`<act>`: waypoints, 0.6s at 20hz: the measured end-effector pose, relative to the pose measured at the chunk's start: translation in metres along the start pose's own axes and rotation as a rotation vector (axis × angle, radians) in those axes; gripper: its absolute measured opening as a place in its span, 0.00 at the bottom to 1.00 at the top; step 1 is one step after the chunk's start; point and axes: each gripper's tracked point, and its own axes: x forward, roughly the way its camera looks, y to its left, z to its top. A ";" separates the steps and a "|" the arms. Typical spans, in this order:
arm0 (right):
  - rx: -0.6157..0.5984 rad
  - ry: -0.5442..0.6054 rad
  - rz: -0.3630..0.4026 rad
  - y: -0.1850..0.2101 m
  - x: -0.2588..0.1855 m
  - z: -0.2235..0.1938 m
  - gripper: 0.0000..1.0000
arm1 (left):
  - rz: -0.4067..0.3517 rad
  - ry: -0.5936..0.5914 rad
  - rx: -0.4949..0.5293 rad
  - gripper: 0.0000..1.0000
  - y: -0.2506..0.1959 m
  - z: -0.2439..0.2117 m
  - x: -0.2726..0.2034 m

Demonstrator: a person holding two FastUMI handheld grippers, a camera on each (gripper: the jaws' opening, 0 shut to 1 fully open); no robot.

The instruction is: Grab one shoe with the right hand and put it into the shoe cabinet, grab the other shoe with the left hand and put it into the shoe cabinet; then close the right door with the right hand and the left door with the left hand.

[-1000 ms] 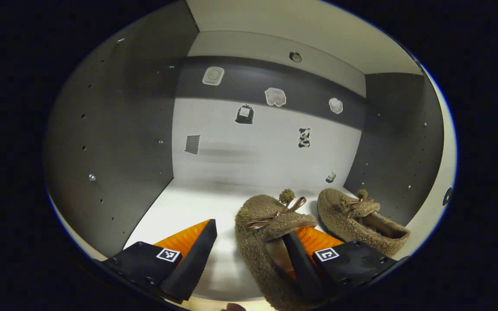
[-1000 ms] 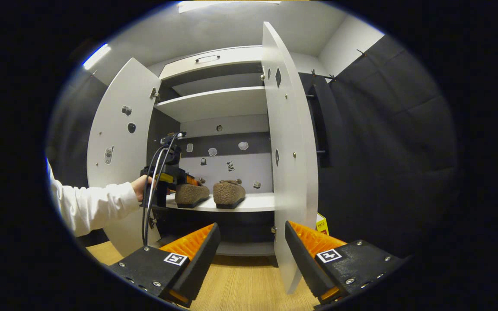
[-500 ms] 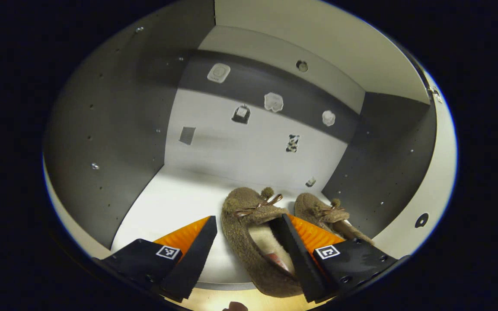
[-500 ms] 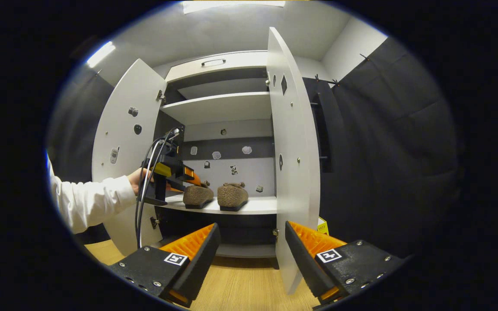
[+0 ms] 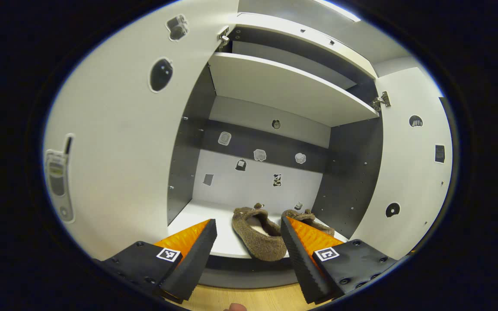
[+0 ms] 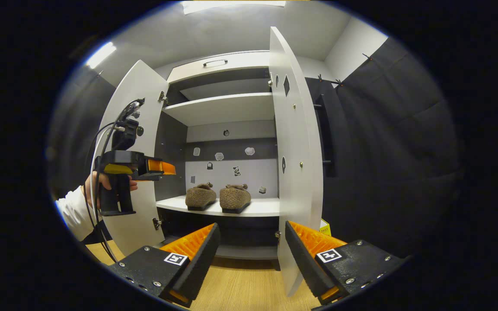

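Observation:
Two brown fuzzy shoes stand side by side on the cabinet's lower shelf, the left shoe and the right shoe. In the left gripper view the left shoe lies beyond my open left gripper, apart from it, and the right shoe is partly hidden by one finger. In the right gripper view the left gripper is held by a hand in front of the open left door. My right gripper is open and empty, low before the cabinet, near the open right door.
An upper shelf spans the cabinet above the shoes. Small stickers dot the back wall and both doors. Wooden floor lies under the grippers. A yellow box sits behind the right door, with the black cloth wall beyond.
My left gripper has pulled back out of the cabinet and away from the shoe, which stays on the shelf. The right gripper has barely moved.

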 end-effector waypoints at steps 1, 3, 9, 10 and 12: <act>0.004 -0.009 0.005 0.001 0.001 0.003 0.93 | 0.012 -0.006 0.005 0.94 0.001 -0.003 -0.016; 0.007 -0.017 0.011 0.000 0.002 0.005 0.93 | 0.057 -0.027 0.023 0.94 0.012 -0.011 -0.046; 0.033 -0.031 0.003 -0.012 -0.002 0.010 0.93 | 0.095 -0.078 0.078 0.96 0.013 -0.051 -0.130; 0.031 -0.026 -0.008 -0.019 -0.006 0.009 0.93 | 0.091 -0.079 0.089 0.96 0.011 -0.058 -0.139; 0.010 -0.016 -0.039 -0.035 -0.013 0.008 0.93 | 0.105 -0.072 0.098 0.96 0.009 -0.069 -0.154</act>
